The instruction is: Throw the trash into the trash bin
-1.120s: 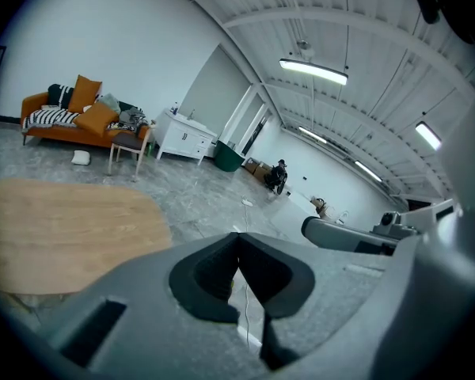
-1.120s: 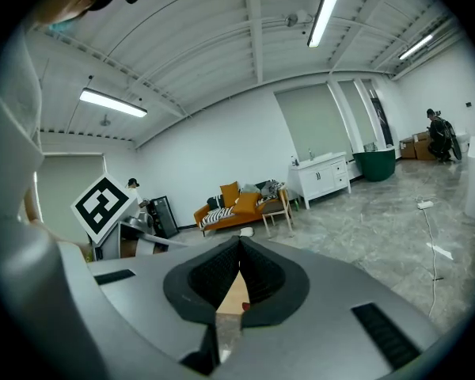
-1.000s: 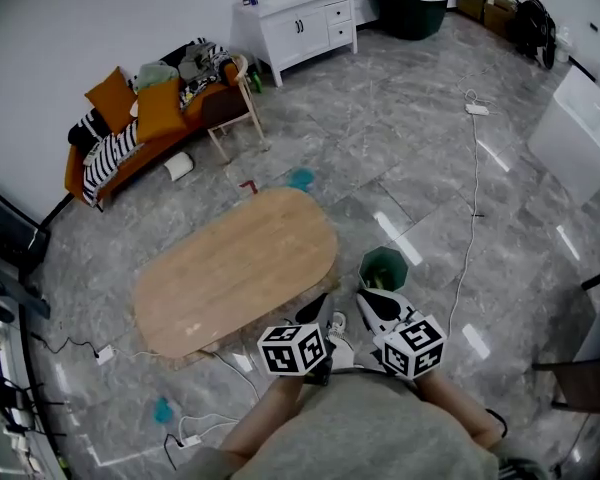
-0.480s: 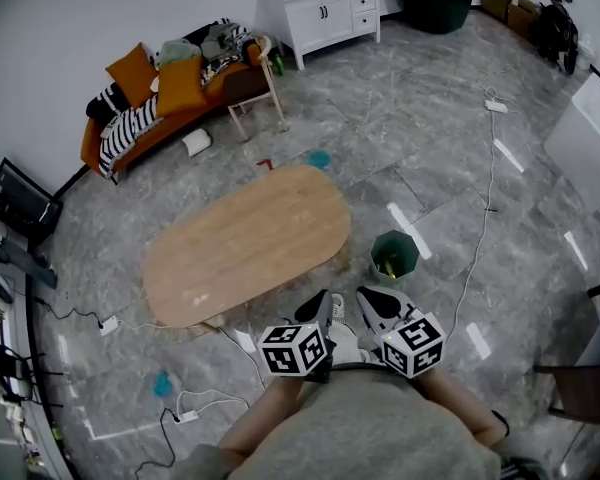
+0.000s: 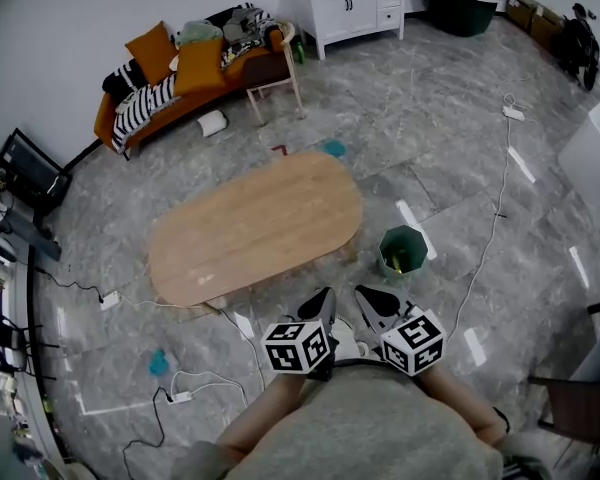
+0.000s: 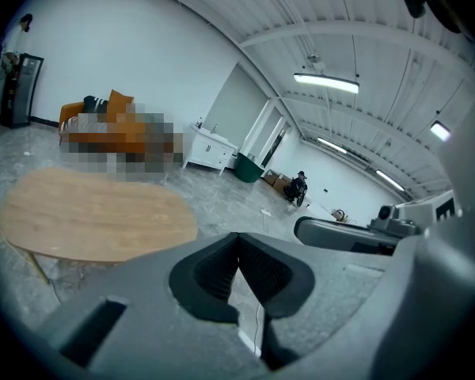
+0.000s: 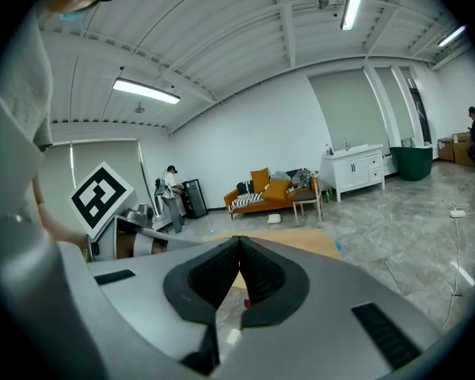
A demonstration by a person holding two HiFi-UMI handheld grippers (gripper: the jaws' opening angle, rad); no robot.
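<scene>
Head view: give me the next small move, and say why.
Probably turn toward the teal scrap on the floor at the left and open the left gripper. That gripper and the right gripper are both shut and empty, so nothing is ready for the bin yet.

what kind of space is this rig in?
Likely a home mock-up inside an industrial hall: orange sofa, oval wooden table and white vanity on a tiled floor, under a ribbed ceiling with strip lights.
</scene>
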